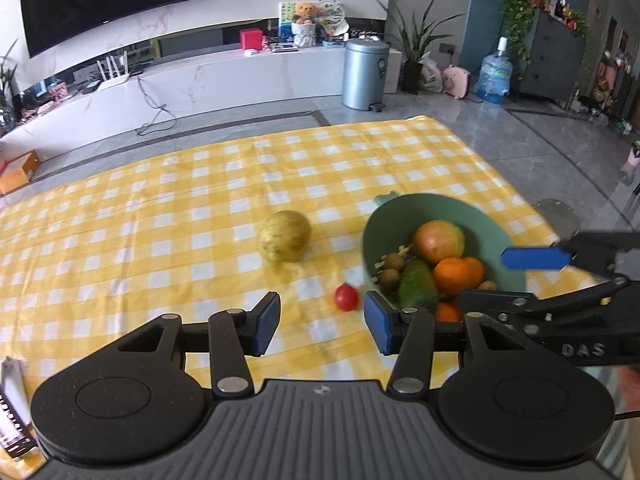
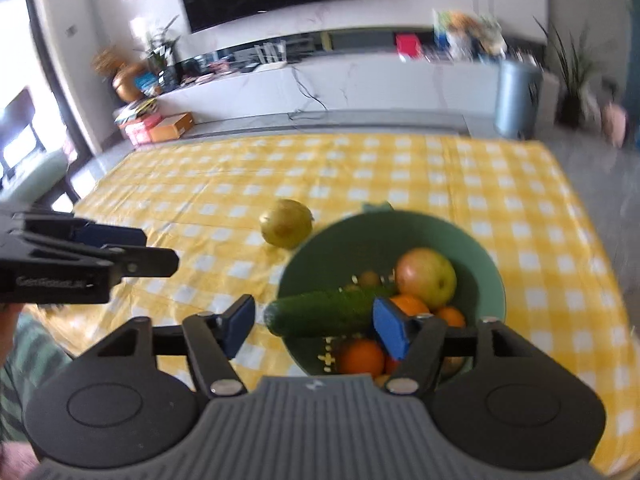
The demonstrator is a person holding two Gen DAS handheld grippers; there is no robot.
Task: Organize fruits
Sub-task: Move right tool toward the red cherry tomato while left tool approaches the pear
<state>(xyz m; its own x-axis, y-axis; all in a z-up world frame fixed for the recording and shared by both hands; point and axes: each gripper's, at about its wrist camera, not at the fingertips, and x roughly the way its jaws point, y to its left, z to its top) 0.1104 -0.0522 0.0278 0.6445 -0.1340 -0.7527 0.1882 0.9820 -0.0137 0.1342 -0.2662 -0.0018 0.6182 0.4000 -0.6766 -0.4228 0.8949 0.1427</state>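
Note:
A green bowl (image 1: 476, 216) (image 2: 348, 236) on the yellow checked cloth holds an apple (image 1: 439, 241) (image 2: 426, 277), oranges (image 1: 458, 274) (image 2: 362, 356), small brown fruits and a cucumber (image 1: 418, 285) (image 2: 324, 314). A yellow-green melon (image 1: 285, 236) (image 2: 286, 223) lies left of the bowl. A small red tomato (image 1: 346, 297) lies between them, just ahead of my left gripper (image 1: 322, 322), which is open and empty. My right gripper (image 2: 316, 326) is open over the bowl's near rim, with the cucumber lying between its fingers, untouched as far as I can see.
The checked tablecloth (image 1: 160, 208) covers the table; its far edge and right edge drop to a tiled floor. The right gripper's blue finger (image 1: 534, 258) reaches over the bowl's right rim. A TV console and a metal bin (image 1: 365, 74) stand beyond.

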